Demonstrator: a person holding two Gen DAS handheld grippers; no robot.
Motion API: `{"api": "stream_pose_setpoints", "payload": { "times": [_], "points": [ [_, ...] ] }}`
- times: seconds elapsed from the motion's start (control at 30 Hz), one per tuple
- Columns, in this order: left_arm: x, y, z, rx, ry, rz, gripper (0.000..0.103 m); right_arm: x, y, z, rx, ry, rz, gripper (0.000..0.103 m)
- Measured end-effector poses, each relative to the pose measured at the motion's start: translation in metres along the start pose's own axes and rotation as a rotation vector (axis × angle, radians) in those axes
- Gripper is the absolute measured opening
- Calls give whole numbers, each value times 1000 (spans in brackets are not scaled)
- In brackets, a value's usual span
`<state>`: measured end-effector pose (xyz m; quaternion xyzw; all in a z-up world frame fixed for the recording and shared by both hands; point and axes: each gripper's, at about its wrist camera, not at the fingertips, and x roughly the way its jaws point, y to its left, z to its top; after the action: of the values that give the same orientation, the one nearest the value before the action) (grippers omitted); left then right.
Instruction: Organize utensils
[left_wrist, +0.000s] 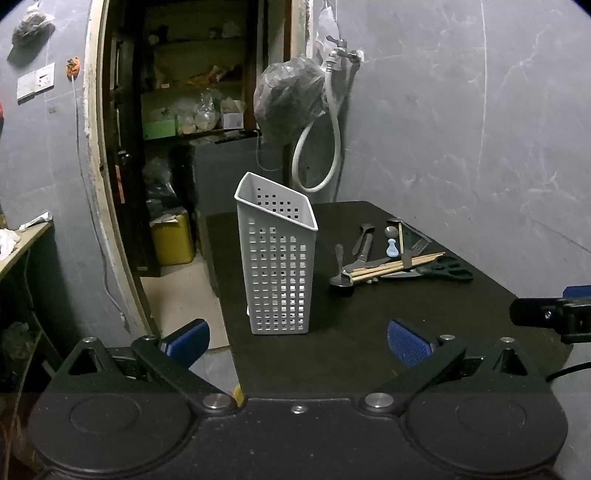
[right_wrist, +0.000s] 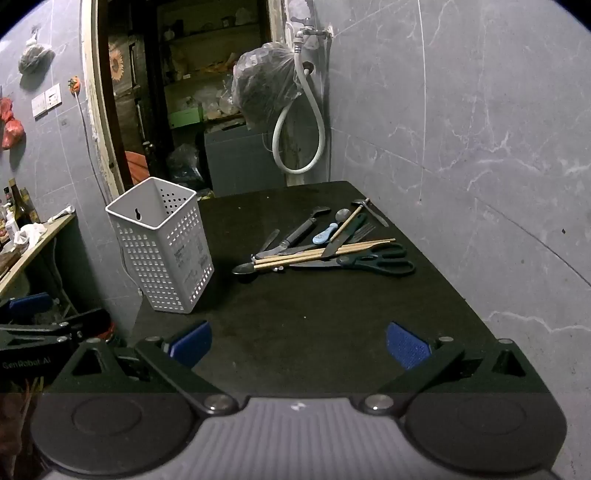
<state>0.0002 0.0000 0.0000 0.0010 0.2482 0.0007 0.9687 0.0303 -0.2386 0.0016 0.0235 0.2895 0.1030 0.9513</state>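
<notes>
White perforated plastic formed the caddy (right_wrist: 162, 251), which stood upright and empty on the black table (right_wrist: 332, 332), ready for loading. Beside it the utensils (right_wrist: 325, 247) lay heaped, untouched; left gripper (left_wrist: 298, 341) and right gripper (right_wrist: 298, 343) hovered spread wide, holding nothing.

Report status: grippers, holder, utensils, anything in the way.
Left gripper and right gripper open, empty. White perforated plastic holder upright, empty. Utensil pile untouched on black table. Nothing blocking.
</notes>
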Motion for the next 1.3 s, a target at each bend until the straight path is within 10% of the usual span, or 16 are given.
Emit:
{"api": "stream_pose_setpoints", "payload": {
  "times": [1.3],
  "points": [
    [10, 2, -6, -8, 31, -9, 102, 4, -4, -7, 2, 7, 6, 103]
  ]
}}
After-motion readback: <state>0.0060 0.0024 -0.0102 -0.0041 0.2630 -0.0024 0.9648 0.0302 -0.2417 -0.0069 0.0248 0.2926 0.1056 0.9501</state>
